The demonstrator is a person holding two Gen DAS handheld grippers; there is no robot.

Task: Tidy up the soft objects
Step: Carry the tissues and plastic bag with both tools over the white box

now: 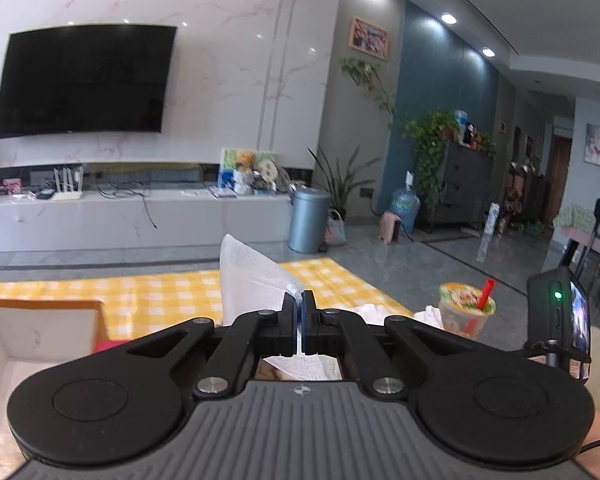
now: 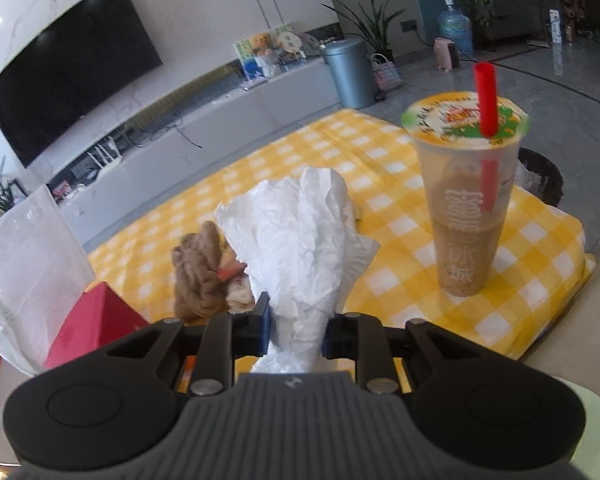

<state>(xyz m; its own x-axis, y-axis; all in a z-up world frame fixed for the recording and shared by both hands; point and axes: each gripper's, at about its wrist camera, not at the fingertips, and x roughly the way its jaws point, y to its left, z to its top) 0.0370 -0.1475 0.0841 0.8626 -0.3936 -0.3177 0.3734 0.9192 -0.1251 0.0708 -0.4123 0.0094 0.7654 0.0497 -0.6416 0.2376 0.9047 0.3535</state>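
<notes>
Crumpled white tissue (image 2: pixel 300 240) is sitting squeezed in your right hand-held gripper (image 2: pixel 296 328), above the yellow checked surface (image 2: pixel 380 168); your left hand-held gripper (image 1: pixel 299 320) is pinching a clear plastic bag (image 1: pixel 252 276).

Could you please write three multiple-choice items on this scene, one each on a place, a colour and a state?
1. Where does the milk tea cup stand?
A. on the checked cloth
B. on the TV bench
C. on the floor

2. What colour is the straw?
A. green
B. red
C. black

3. What is the right gripper doing?
A. hanging open
B. pinching the brown plush toy
C. gripping the crumpled white tissue

Answers: 1 A, its base sits on yellow-and-white checks; 2 B, bright red through the lid; 3 C, the tissue is squeezed between its fingers.
</notes>
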